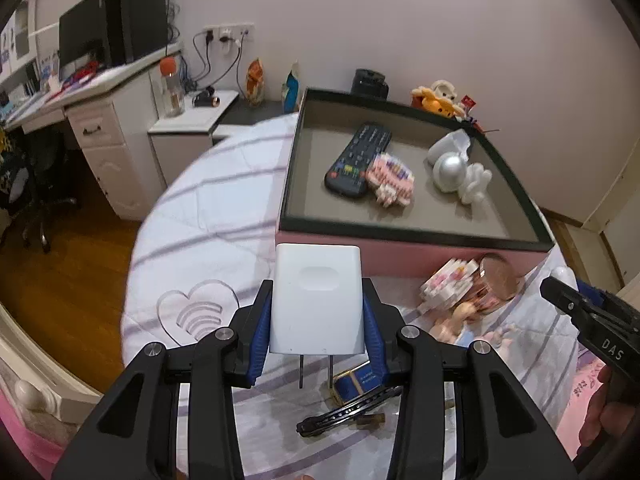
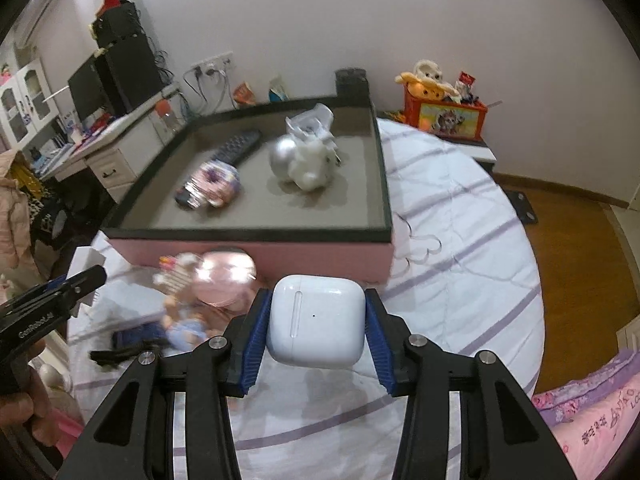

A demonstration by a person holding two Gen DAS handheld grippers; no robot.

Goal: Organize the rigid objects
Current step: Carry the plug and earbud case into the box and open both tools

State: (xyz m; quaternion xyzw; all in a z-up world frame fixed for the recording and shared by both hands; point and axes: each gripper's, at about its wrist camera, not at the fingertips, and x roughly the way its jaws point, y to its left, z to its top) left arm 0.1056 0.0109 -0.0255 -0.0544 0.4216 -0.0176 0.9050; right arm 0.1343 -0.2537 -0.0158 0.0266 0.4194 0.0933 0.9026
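My left gripper [image 1: 318, 304] is shut on a white plug charger [image 1: 318, 300], prongs pointing down, held above the bed. A white earbud case [image 2: 318, 322] sits clamped between the blue pads of my right gripper [image 2: 318, 320], also lifted off the sheet. Ahead of both lies a pink-sided tray with a dark rim [image 1: 400, 236] [image 2: 248, 236]. Inside it are a black remote [image 1: 358, 160] [image 2: 236, 146], a pink patterned block [image 1: 390, 180] [image 2: 212, 186] and a silver-and-white figure [image 1: 456, 168] [image 2: 304, 160]. The right gripper's body [image 1: 592, 320] shows at the left view's right edge.
On the white striped sheet in front of the tray lie a pink round case [image 2: 226, 276], a small doll [image 1: 452, 320], a blue box [image 1: 356, 382], a black clip [image 1: 344, 412] and a clear heart shape [image 1: 196, 312]. A desk [image 1: 100, 120] stands at the left.
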